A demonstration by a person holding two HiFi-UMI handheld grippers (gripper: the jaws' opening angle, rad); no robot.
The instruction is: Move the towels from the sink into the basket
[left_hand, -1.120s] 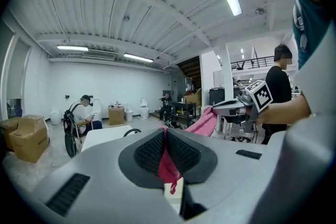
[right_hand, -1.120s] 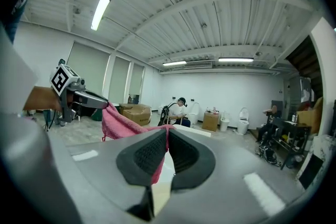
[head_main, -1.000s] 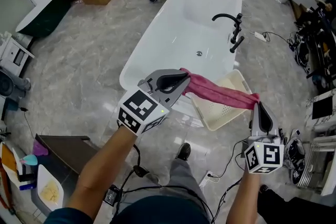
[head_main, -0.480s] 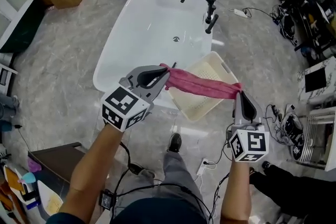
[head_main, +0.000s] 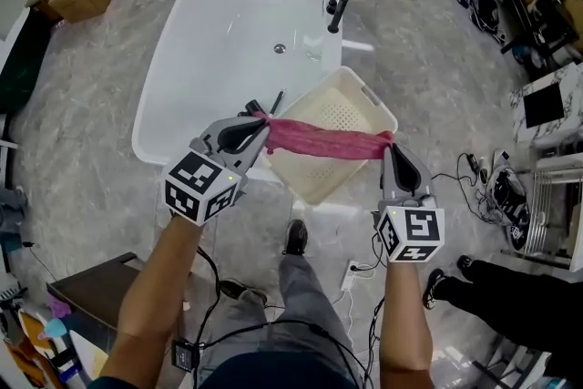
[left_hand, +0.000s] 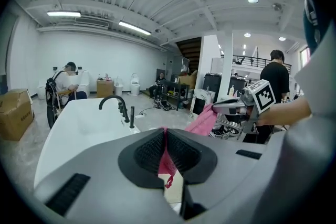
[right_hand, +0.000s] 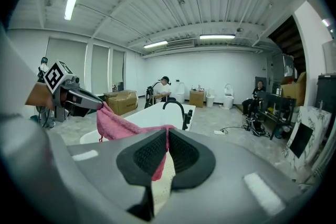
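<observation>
Right now both grippers are clenching the same towel (head_main: 323,139), one at each end: the left gripper (head_main: 258,124) is pinching the pink cloth between its closed pads, and the right gripper (head_main: 390,144) is doing the same at the far end. In the head view the towel is stretching almost taut between them, its long axis running from 9 o'clock to 3 o'clock with the right end dipping slightly toward 4.

The towel is hanging in the air, out of the sink (head_main: 209,41), and is crossing straight over the basket (head_main: 372,94). The basket is sitting just beside the sink's near rim, at about 5 o'clock from the drain. From the left gripper the basket's middle is lying toward 3 o'clock; from the right gripper, toward 10 o'clock. Both are standing about equally near, each just outside a basket edge.

Judging from this, the coming move is calling for a lowering and a release, and the span looks wider than the basket, so the ends may be needing to come inward to avoid draping over the rim.
</observation>
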